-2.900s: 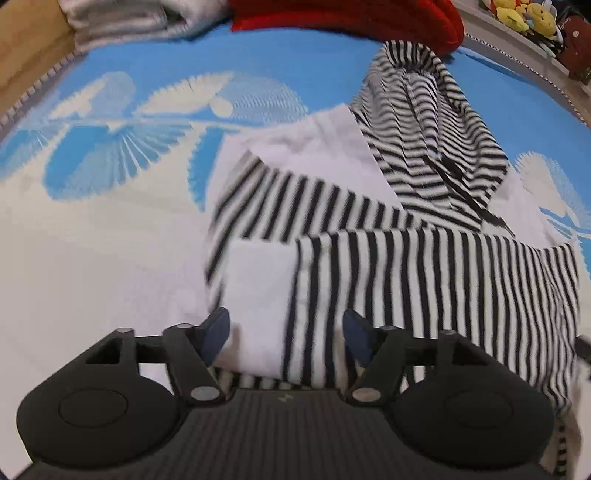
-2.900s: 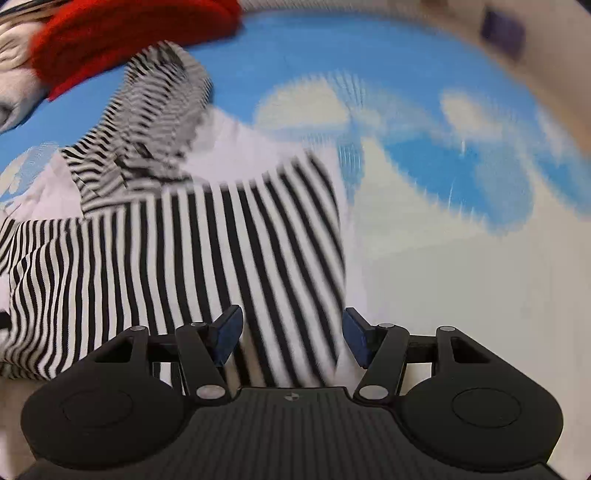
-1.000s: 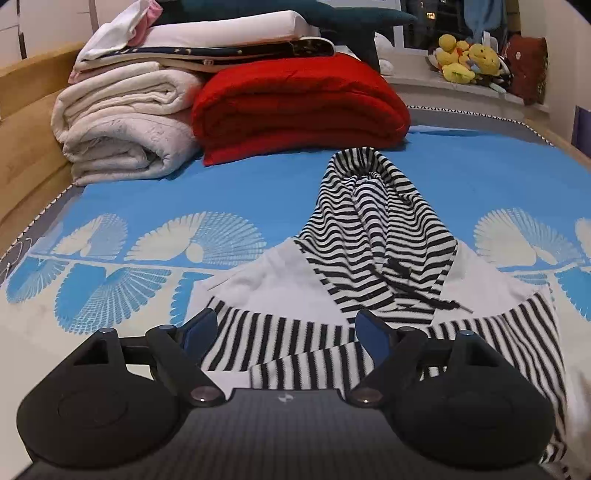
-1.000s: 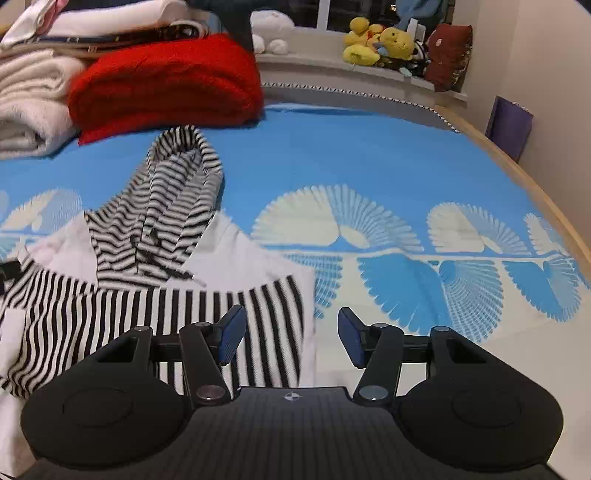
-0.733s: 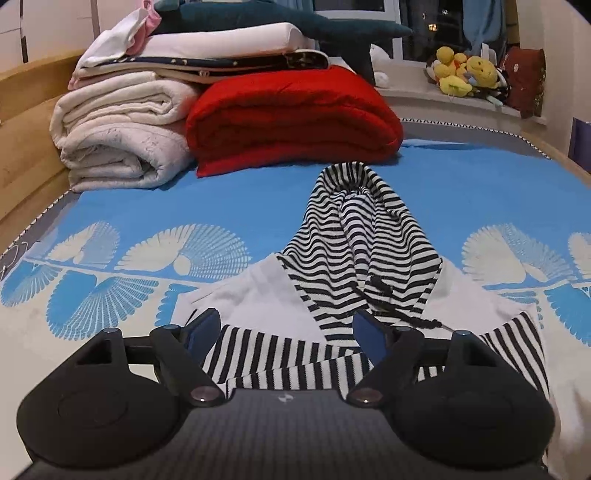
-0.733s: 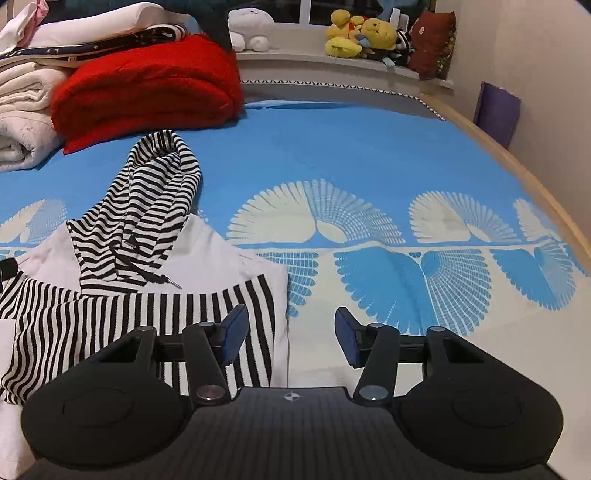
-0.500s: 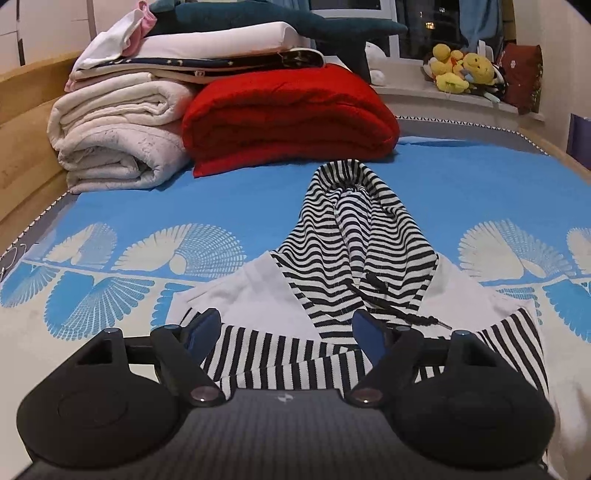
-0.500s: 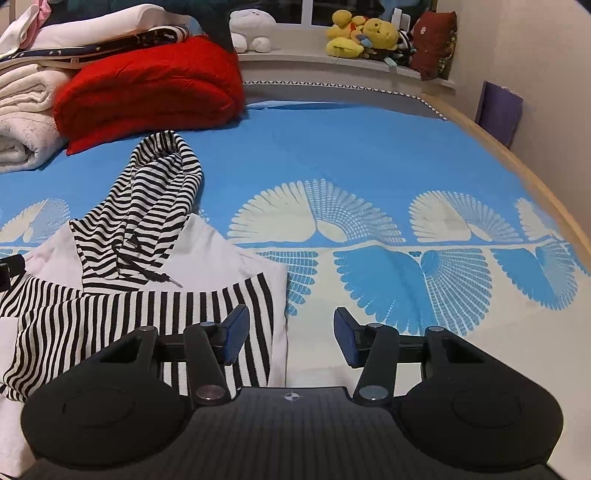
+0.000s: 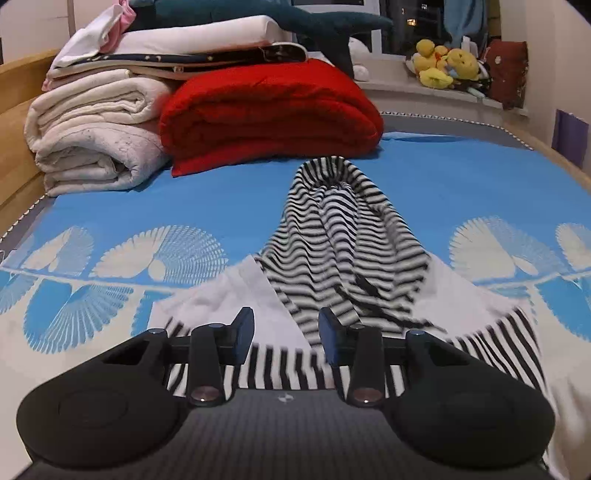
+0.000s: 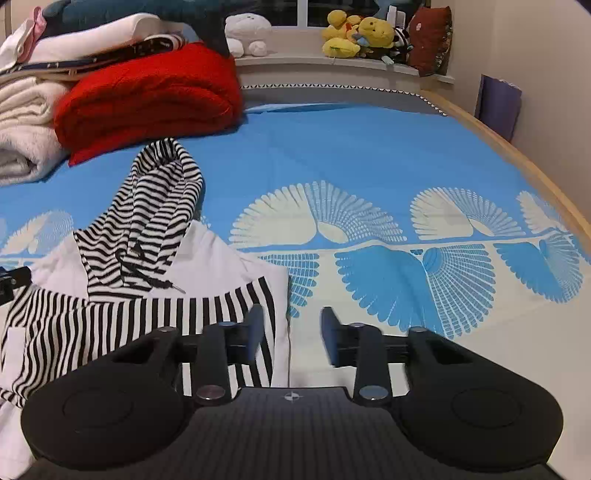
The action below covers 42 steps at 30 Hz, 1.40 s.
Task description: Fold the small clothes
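Hoodie (image 9: 343, 240) hem is hidden behind left tongs (image 9: 286, 334); hood points away up the bed (image 10: 369, 147). Both tongs are closing, right tongs (image 10: 291, 332) gripping nothing

Red blanket (image 9: 269, 110) beside white quilts (image 9: 92, 147) — yellow plush toys (image 10: 354, 35) on sill.

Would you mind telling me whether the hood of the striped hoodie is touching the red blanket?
Apart. The right wrist view shows a strip of blue bedsheet between the hood and the folded red blanket.
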{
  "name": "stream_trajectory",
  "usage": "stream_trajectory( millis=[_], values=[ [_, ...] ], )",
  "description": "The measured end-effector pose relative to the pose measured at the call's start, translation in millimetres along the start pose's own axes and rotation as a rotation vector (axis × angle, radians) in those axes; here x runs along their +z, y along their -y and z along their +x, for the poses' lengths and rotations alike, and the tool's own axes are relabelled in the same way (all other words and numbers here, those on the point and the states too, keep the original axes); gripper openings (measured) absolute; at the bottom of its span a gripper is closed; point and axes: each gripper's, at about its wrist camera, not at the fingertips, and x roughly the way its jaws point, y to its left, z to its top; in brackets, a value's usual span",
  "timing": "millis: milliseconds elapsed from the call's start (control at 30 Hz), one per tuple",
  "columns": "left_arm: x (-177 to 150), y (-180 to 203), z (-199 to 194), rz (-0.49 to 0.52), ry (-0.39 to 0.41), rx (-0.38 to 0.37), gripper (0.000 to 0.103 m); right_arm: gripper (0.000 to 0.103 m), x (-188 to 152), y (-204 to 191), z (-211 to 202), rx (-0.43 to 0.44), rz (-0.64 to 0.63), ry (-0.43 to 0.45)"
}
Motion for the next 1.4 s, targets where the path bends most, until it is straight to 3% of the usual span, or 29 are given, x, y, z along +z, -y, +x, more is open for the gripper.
stream_trajectory(
  millis=[167,333,500,567,600,700,767,833,900,1000,1133,1233,1333,1400],
  values=[
    [50,5,64,0.040,0.061,0.036,0.043,0.028,-3,8,10,-0.024,-0.006,-0.028],
    [109,9,153,-0.072,0.032,-0.042,0.043,0.028,-11,8,26,-0.028,-0.028,-0.089],
    [152,29,246,0.009,0.072,-0.019,0.046,0.028,-16,1,34,-0.018,-0.094,-0.110],
    [164,29,284,0.007,0.047,0.006,0.053,0.028,-19,1,37,-0.021,-0.118,-0.123],
    [168,29,301,0.007,0.032,0.024,0.063,0.028,-21,2,39,-0.029,-0.127,-0.127],
    [174,31,335,0.016,0.000,0.068,0.067,0.028,-26,0,46,-0.035,-0.139,-0.155],
    [175,32,352,0.011,-0.025,0.070,0.059,0.028,-28,-4,48,-0.025,-0.151,-0.166],
    [176,29,361,0.010,-0.056,0.048,0.001,0.028,-27,-7,48,-0.022,-0.163,-0.160],
    [178,25,354,0.004,-0.048,0.020,0.002,0.028,-25,-6,49,-0.027,-0.155,-0.158],
    [178,28,319,0.076,0.009,-0.008,0.002,0.028,-21,-3,49,-0.033,-0.127,-0.164],
    [153,25,227,0.079,0.076,-0.124,0.002,0.028,-10,-1,41,-0.033,-0.077,-0.137],
    [104,13,132,0.081,0.118,-0.205,0.002,0.028,-1,-3,28,-0.010,-0.049,-0.094],
    [34,-11,31,0.106,0.142,-0.276,0.002,0.028,6,-1,15,0.011,-0.013,-0.048],
    [-15,-30,-21,0.133,0.057,-0.310,0.002,0.028,9,4,8,0.002,0.017,-0.022]
  ],
)
